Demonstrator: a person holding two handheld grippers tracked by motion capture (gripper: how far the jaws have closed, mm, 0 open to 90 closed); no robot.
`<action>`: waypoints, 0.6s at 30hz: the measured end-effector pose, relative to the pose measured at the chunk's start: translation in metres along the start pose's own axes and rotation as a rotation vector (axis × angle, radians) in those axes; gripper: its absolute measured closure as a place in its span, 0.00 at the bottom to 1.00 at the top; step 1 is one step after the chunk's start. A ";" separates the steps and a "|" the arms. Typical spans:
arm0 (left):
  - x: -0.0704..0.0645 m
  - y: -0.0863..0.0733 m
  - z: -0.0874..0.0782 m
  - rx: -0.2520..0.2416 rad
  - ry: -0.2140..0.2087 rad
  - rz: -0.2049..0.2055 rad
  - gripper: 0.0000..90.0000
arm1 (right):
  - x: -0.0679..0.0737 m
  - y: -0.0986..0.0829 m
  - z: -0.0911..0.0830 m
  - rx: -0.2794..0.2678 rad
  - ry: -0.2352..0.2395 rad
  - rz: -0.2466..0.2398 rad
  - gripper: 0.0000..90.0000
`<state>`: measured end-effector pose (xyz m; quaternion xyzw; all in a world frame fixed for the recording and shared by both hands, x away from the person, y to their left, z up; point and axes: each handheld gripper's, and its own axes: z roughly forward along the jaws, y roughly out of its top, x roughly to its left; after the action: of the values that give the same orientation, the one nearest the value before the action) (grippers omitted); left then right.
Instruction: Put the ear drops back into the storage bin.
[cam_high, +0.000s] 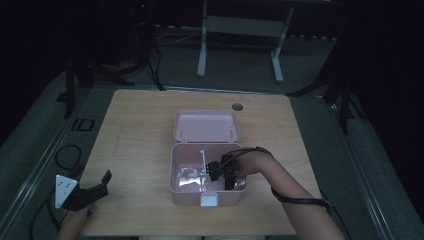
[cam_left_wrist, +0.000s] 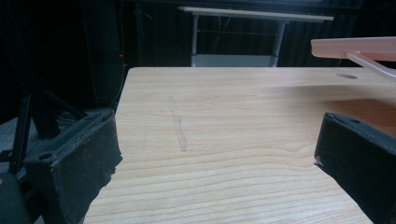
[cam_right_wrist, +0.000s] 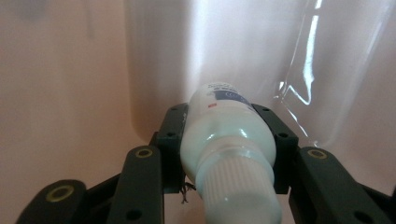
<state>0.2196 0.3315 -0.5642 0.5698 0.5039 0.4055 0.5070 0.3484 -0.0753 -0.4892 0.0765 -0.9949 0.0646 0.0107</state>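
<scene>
At near left table corner, left gripper (cam_high: 95, 189) rests idle, jaws apart on nothing, clear of work. Right of it, right gripper (cam_right_wrist: 227, 140) reaches down inside pink box (cam_high: 176, 170), jaws clamped on white bottle (cam_right_wrist: 229, 140), likely placing or retrieving. Beyond, lid (cam_high: 206, 125) lies open flat for access.

The right gripper (cam_right_wrist: 229, 140) is clamped on a small white plastic bottle (cam_right_wrist: 226, 135), forearm (cam_high: 290, 190) reaching forward; the left gripper (cam_high: 95, 190) rests gaping apart.
</scene>
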 end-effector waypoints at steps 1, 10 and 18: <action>0.000 0.000 0.000 -0.001 0.000 0.000 0.00 | 0.000 0.000 0.003 0.008 -0.003 -0.002 0.66; 0.000 0.000 0.000 0.000 0.000 0.001 0.00 | -0.002 0.002 0.007 0.032 0.002 -0.007 0.66; 0.000 0.000 0.000 -0.001 -0.001 0.001 0.00 | -0.004 0.003 0.008 0.036 0.022 0.015 0.64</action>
<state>0.2196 0.3314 -0.5642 0.5700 0.5031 0.4056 0.5074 0.3515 -0.0730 -0.4973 0.0683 -0.9940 0.0832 0.0200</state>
